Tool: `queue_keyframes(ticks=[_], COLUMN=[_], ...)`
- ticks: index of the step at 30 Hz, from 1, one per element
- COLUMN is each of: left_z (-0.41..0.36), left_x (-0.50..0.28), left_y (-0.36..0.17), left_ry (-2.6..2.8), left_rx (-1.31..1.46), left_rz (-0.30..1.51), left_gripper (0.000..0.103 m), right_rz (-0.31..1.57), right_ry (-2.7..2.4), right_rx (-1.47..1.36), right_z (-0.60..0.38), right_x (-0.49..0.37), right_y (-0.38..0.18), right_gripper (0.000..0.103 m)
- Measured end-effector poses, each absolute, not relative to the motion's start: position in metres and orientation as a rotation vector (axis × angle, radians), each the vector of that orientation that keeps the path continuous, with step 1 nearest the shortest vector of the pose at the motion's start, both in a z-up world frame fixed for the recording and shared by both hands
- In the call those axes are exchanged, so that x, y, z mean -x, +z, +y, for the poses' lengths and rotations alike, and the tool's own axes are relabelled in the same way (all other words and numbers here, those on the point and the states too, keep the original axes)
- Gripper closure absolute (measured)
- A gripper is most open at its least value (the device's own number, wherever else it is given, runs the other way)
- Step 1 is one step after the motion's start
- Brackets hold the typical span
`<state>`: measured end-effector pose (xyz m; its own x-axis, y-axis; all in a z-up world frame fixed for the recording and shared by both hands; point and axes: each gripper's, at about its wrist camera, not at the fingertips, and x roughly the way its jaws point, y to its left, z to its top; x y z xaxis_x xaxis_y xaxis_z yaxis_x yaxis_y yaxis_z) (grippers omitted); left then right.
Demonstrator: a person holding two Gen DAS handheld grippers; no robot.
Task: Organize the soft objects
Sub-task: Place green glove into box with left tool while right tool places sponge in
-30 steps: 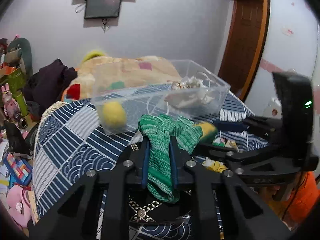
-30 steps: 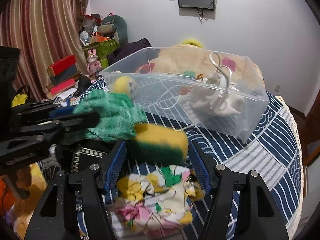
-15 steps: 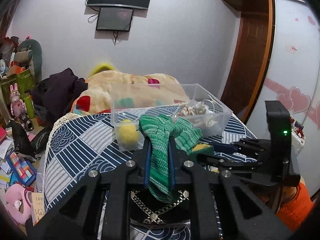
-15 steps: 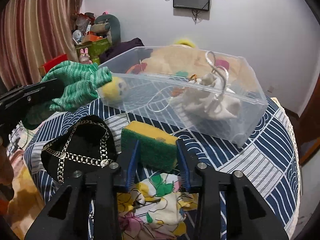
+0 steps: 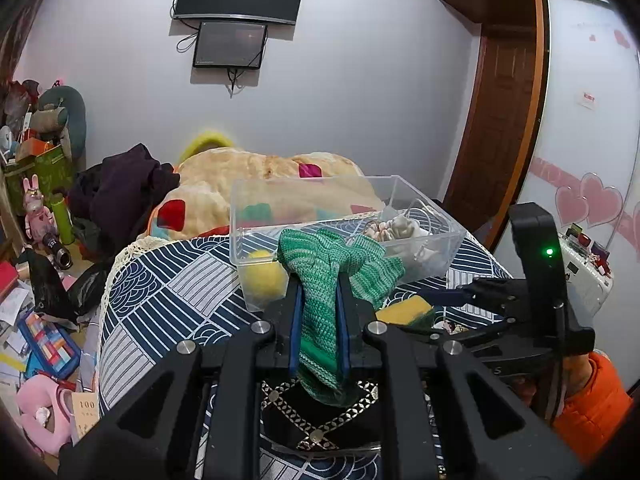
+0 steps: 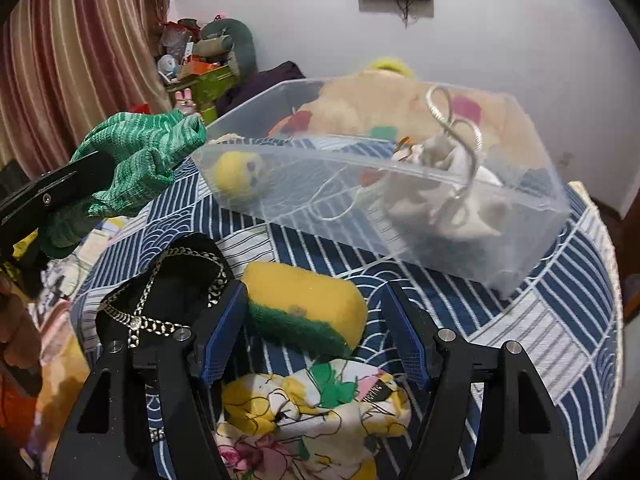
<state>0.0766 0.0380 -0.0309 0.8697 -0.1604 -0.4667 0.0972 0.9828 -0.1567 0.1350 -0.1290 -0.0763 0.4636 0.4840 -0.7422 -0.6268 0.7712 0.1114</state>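
My left gripper [image 5: 319, 300] is shut on a green knitted cloth [image 5: 324, 276] and holds it up in front of the clear plastic bin [image 5: 448, 248]; the cloth also shows in the right wrist view [image 6: 136, 160]. The bin [image 6: 532, 216] holds a yellow ball [image 6: 236, 172] and a white soft item with a cord [image 6: 444, 192]. My right gripper [image 6: 314, 328] is open around a yellow-and-green sponge [image 6: 308, 308] that lies on the blue patterned cover; its left pad is against the sponge, the right pad apart.
A black pouch with a metal chain [image 6: 168, 300] lies left of the sponge. A floral cloth [image 6: 312, 420] lies under my right gripper. A beige blanket [image 5: 248, 184] and dark clothes [image 5: 120, 196] sit behind the bin. Clutter covers the floor at left.
My right gripper was shut on the sponge half a second ago; its jaws have opened and the sponge rests on the cover. My left gripper keeps its hold on the cloth and has drawn back from the bin.
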Motion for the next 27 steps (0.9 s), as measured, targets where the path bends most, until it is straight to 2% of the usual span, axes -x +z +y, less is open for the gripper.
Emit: queue_keyframes(ticks=[7, 20, 27], left_z=[0.038, 0.044, 0.04], left_x=[-0.078, -0.116, -0.155], left_y=[-0.027, -0.001, -0.004], left_ry=[-0.124, -0.048, -0.042], left_rx=[0.12, 0.102, 0.111], left_rz=[0.49, 0.453, 0.507], left_gripper=[0.088, 0.088, 0.088], right_rz=[0.834, 0.604, 0.59], right_ry=[0.732, 0.605, 0.564], right_rx=[0.201, 0.076, 0.12], right_z=[-0.129, -0.163, -0.14], right_x=[-0.126, -0.129, -0.158], right_y=[-0.074, -0.004, 0.0], right_gripper=[0.061, 0.063, 0.063])
